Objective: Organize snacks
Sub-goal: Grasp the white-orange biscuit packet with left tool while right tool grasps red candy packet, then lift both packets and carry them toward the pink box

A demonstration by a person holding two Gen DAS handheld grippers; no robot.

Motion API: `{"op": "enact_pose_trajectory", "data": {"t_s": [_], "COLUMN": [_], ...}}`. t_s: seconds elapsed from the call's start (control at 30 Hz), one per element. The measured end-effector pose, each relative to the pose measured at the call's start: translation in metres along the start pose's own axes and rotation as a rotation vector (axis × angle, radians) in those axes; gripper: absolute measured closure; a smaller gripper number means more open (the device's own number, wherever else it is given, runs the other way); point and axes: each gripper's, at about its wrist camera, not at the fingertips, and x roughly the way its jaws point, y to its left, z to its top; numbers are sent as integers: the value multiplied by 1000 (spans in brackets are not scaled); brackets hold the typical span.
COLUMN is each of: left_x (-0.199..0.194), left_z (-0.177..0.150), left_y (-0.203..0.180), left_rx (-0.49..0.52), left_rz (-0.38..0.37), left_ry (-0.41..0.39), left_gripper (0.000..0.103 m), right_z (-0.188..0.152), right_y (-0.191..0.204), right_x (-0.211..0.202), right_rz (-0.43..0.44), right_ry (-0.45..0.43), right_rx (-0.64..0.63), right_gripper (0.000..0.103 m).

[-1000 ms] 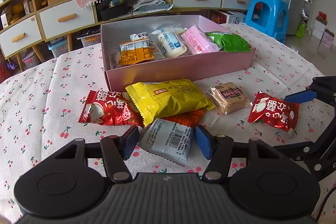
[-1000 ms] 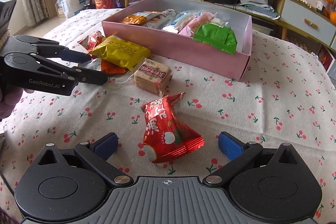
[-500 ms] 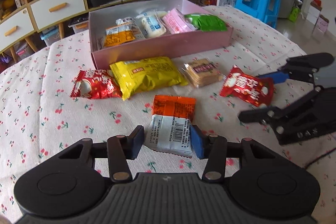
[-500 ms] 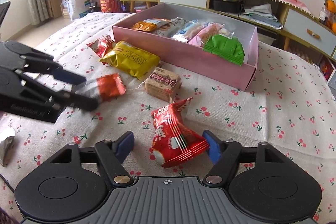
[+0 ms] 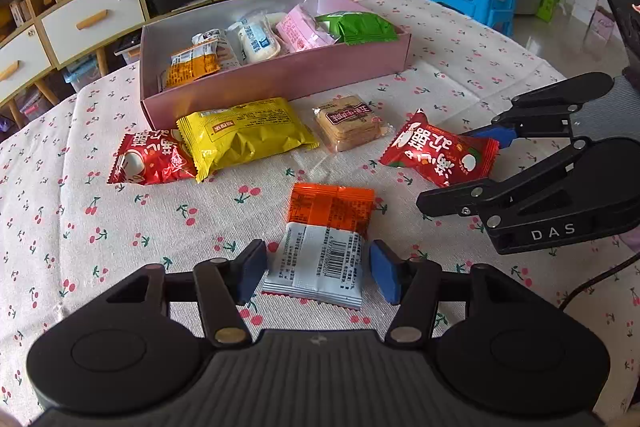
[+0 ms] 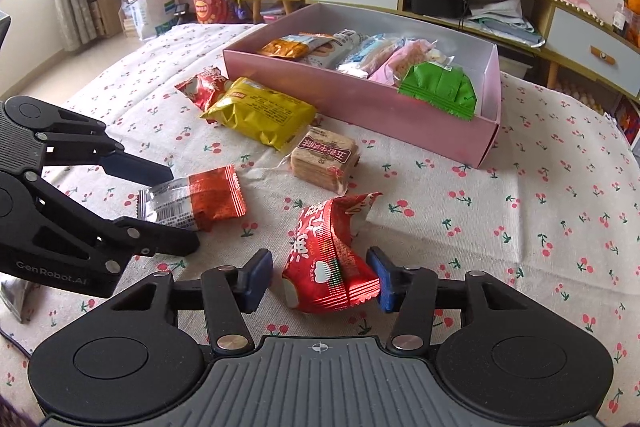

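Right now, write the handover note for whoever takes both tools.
Left tool: jaws have just been opening. The orange-and-white packet sits between its pads, seemingly not clamped.
Right tool: jaws have just been closing around a red packet. One pad touches it, the other still shows a gap.
Done: several packets lie in the pink box.
Left: those two packets, plus the yellow packet, biscuit pack and second red packet, all loose in front of the box.
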Motion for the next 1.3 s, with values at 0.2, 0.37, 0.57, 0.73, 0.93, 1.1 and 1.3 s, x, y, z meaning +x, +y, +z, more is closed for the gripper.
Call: {"op": "enact_pose_trajectory", "data": {"t_s": [0.2, 0.37, 0.57, 0.73, 0.93, 1.1, 1.3], "left_x": [0, -2, -10, -19, -30, -34, -39], "left_z": [7, 10, 15, 20, 32, 43, 55], "left_y": [3, 6, 15, 21, 32, 38, 51], "left_rx": [-50, -93, -172, -230, -297, -339, -396], "left_rz": [3, -1, -17, -30, -35, -35, -25], "left_ry": [19, 38, 42, 21, -16, -47, -85], "left_gripper": [62, 64, 66, 66, 66, 66, 66], "right_z": [4, 8, 18, 27, 40, 50, 65], "right_y": [1, 2, -3, -4, -6, -4, 0], "right_x": [0, -3, -10, -17, -23, -23, -28], "right_rz": [7, 18, 70, 107, 136, 164, 192], "right_ry": [16, 28, 41, 44, 33, 32, 0], "right_rx": [11, 35, 121, 173, 229, 257, 261], "right_gripper": [68, 68, 69, 70, 79, 90, 98]}}
